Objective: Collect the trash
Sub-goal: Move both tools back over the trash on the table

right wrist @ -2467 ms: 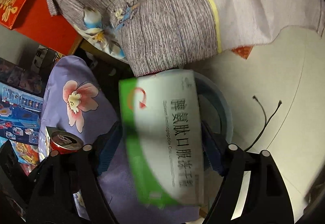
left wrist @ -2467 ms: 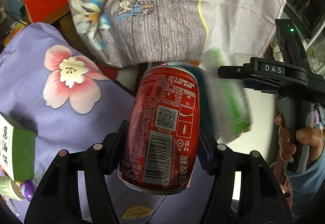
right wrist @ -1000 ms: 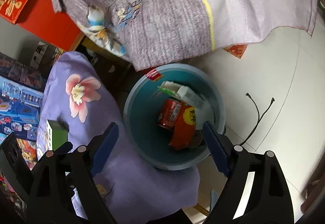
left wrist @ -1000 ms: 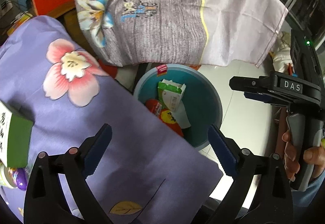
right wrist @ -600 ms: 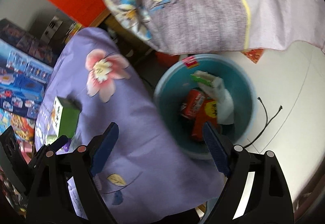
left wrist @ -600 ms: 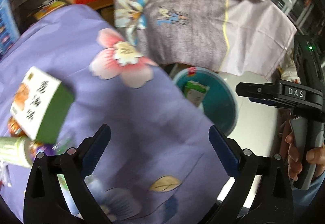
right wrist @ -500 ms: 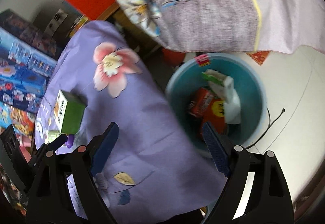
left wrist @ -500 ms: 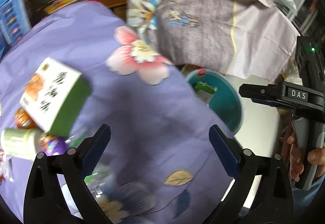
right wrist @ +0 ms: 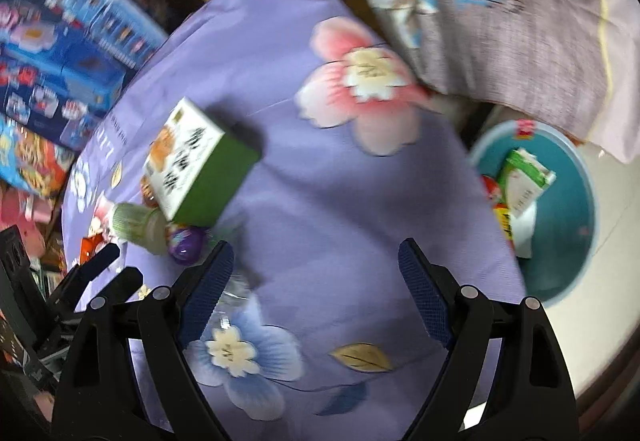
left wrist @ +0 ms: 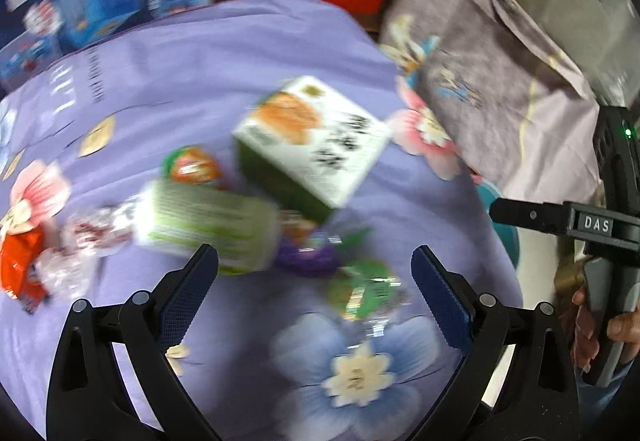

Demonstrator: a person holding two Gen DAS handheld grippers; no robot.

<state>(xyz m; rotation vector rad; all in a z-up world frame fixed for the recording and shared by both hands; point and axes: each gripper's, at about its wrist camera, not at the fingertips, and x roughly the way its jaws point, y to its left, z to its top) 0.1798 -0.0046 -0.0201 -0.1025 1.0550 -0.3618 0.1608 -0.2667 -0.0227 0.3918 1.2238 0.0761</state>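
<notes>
Both empty and spread wide, left hand-held gripper (left wrist: 315,265) over blurred wrappers (left wrist: 360,287), green bottle (left wrist: 208,223) and green-and-white box (left wrist: 310,139) on the purple-clothed desk (right wrist: 320,201), right hand-held gripper (right wrist: 314,261) near the teal bin (right wrist: 576,241).

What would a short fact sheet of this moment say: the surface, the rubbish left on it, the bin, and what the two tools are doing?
surface: table under a purple floral cloth
rubbish on it: green and white carton, pale green bottle lying on its side, purple wrapper, orange packet
bin: teal bucket beside the table, already holding a green and white box
left tool: open, empty, above the rubbish
right tool: open, empty, above bare cloth
</notes>
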